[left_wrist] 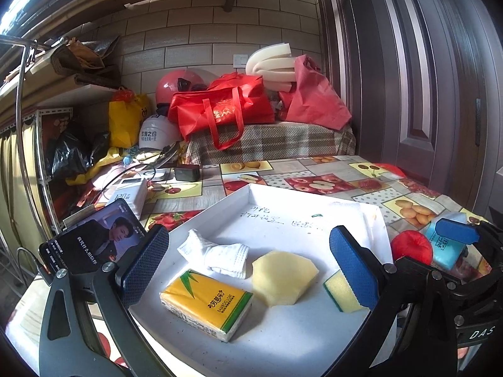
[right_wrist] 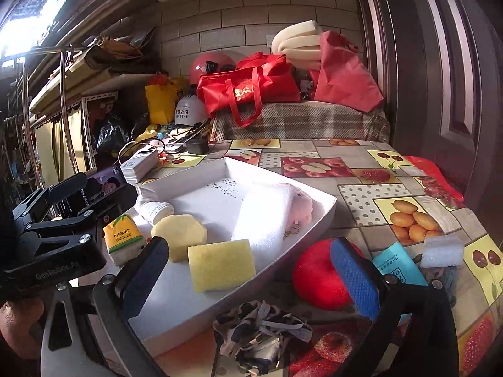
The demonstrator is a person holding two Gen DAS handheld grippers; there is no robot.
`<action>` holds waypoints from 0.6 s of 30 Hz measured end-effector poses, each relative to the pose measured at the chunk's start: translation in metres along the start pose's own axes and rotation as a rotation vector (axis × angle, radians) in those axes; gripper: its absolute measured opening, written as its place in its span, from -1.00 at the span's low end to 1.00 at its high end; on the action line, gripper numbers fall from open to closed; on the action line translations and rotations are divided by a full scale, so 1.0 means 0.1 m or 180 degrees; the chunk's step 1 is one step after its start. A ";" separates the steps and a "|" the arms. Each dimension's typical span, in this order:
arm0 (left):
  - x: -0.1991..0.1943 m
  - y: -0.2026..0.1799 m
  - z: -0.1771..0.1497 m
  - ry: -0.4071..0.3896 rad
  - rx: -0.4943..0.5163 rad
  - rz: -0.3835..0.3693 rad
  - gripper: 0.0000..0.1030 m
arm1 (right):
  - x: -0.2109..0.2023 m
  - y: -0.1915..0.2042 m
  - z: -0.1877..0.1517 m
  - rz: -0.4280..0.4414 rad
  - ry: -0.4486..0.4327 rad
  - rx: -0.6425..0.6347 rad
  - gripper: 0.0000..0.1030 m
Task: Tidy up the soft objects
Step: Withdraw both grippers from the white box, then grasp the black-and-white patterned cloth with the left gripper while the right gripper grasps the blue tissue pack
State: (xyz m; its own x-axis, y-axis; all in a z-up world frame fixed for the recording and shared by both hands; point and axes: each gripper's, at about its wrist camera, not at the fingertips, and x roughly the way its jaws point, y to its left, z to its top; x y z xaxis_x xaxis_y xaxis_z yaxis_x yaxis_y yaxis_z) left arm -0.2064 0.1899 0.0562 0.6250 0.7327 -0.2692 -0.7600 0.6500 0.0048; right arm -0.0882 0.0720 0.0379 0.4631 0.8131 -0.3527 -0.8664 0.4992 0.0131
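Nearest your right gripper [right_wrist: 248, 282] lay a crumpled black-and-white patterned cloth [right_wrist: 261, 330] on the worktop [right_wrist: 361, 194], just outside the near edge of the white tray [right_wrist: 327, 210]; its fingers stood released and held nothing. Your left gripper [left_wrist: 251, 267] hovered over the tray, likewise spread and empty, with the yellow tissue pack [left_wrist: 207, 303] lying between its fingers. Already in the tray were that pack, a white sock [left_wrist: 217, 253], a pale yellow sponge piece [left_wrist: 283, 278], a yellow-and-green scouring sponge [right_wrist: 221, 264] and a rolled white towel [right_wrist: 267, 216]. Outside it, on the worktop, remained the cloth, a red soft ball [right_wrist: 317, 275], a blue tissue pack [right_wrist: 397, 267] and a white foam block [right_wrist: 441, 251]. I judged the sorting partly done, with the pick-up of the next loose item in hand. The next move called for lowering the right fingers around the cloth or ball, closing gently, then carrying it over the tray rim.
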 end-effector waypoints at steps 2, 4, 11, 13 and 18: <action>-0.01 -0.02 0.00 0.0007 0.0000 -0.0012 1.00 | -0.10 -0.06 -0.02 -0.0004 -0.0066 -0.0018 1.00; -0.01 -0.02 -0.01 0.0010 -0.0013 -0.0021 1.00 | -0.17 -0.15 -0.04 -0.0036 -0.0097 0.0004 1.00; -0.05 -0.09 -0.02 0.0021 0.0008 -0.0078 1.00 | -0.36 -0.80 -0.08 -0.0369 -0.0164 0.0454 1.00; -0.06 -0.11 -0.02 0.0022 0.0014 -0.0105 1.00 | -0.43 -1.01 -0.10 -0.0503 -0.0211 0.0573 1.00; -0.10 -0.17 -0.03 0.0023 0.0007 -0.0206 1.00 | -0.79 -1.50 -0.15 -0.0742 -0.0578 0.0858 1.00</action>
State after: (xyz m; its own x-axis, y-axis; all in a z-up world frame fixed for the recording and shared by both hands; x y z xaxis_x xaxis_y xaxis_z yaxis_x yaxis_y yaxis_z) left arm -0.2003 0.1711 0.0559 0.6716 0.6876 -0.2759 -0.7175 0.6964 -0.0108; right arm 0.0021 -0.0711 0.0501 0.6880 0.6963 -0.2044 -0.6652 0.7177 0.2059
